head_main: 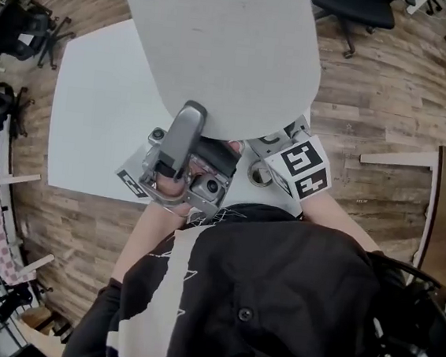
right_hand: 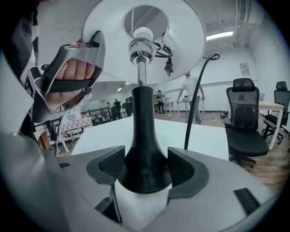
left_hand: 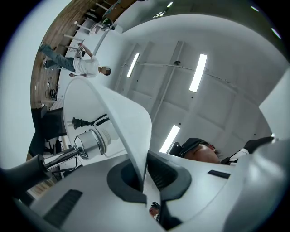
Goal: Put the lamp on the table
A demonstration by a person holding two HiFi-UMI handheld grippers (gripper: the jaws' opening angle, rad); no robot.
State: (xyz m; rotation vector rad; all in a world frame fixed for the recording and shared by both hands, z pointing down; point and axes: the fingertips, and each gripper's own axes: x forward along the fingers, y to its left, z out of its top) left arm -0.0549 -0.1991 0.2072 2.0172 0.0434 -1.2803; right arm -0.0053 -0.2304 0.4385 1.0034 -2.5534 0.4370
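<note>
Lamp point(head_main: 229, 48) held in the air above the white table point(head_main: 94, 121), left gripper point(left_hand: 145, 174) pinched tight on the shade point(left_hand: 122, 122) rim, right gripper point(right_hand: 145, 170) clamped round the black base point(right_hand: 144, 136), person's dark sleeves below.

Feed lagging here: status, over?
Left gripper shut on lampshade rim. Right gripper shut on lamp base. Held above table, not down. No obstruction seen.

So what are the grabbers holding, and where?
The lamp. The left gripper pinches the shade's rim; the right gripper clamps its black base.
</note>
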